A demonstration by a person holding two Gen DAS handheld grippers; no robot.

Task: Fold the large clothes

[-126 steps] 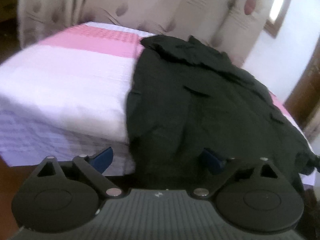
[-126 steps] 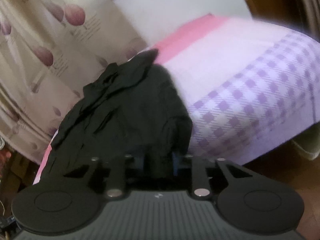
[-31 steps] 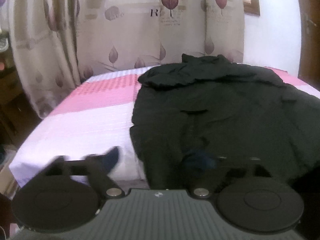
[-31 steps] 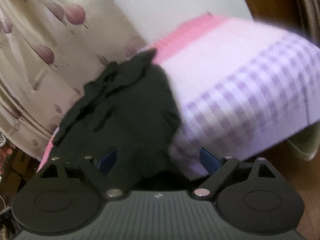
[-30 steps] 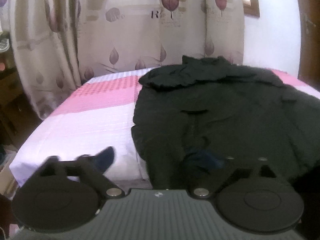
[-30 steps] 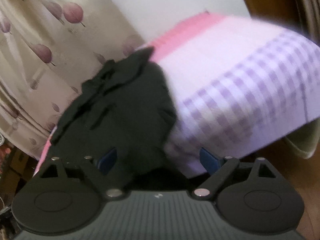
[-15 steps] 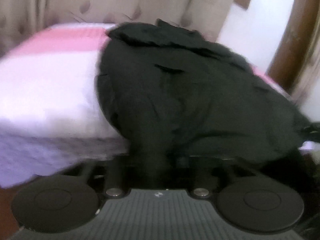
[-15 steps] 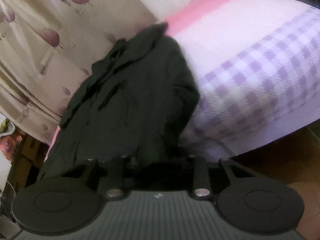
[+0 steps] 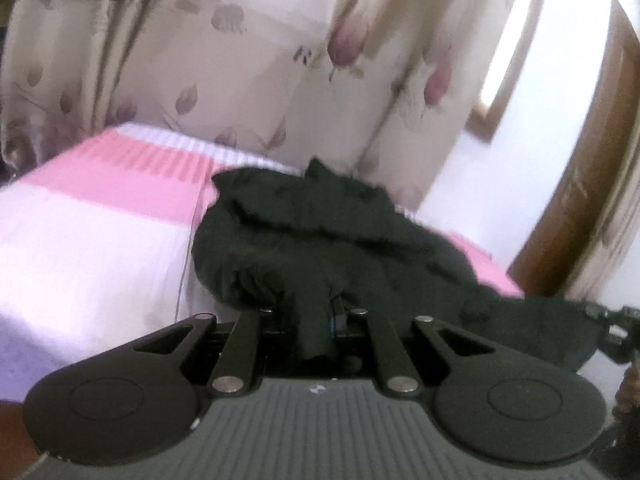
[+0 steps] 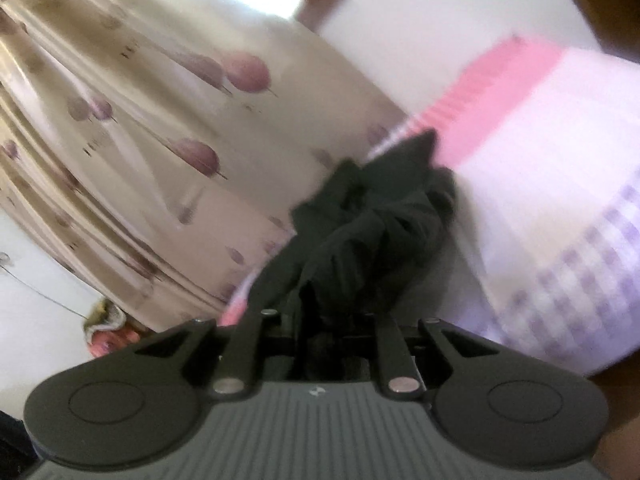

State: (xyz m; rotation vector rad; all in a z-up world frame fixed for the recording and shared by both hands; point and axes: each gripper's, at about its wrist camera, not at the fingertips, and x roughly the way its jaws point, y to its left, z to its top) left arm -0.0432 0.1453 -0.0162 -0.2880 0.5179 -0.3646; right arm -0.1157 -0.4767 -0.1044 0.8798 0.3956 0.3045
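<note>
A large black garment (image 9: 320, 240) lies on a bed with a pink, white and lilac checked cover (image 9: 100, 240). Its near edge is raised off the bed and bunched. My left gripper (image 9: 316, 320) has its jaws closing, with a fold of the black cloth pinched between them. In the right wrist view the same garment (image 10: 372, 224) hangs in stretched folds from my right gripper (image 10: 332, 320). Those jaws are also closing with black cloth gripped between them. The cloth hides the fingertips of both grippers.
Beige curtains with purple leaf prints (image 9: 240, 60) hang behind the bed. A wooden door (image 9: 580, 200) and a bright window (image 9: 504, 60) are on the right. Brown floor (image 10: 616, 400) shows beside the bed (image 10: 560, 184). Some clutter (image 10: 108, 332) lies low on the left.
Both grippers went from open around the garment's near edge to closed on it. Both have risen, lifting that edge so the cloth bunches up.
</note>
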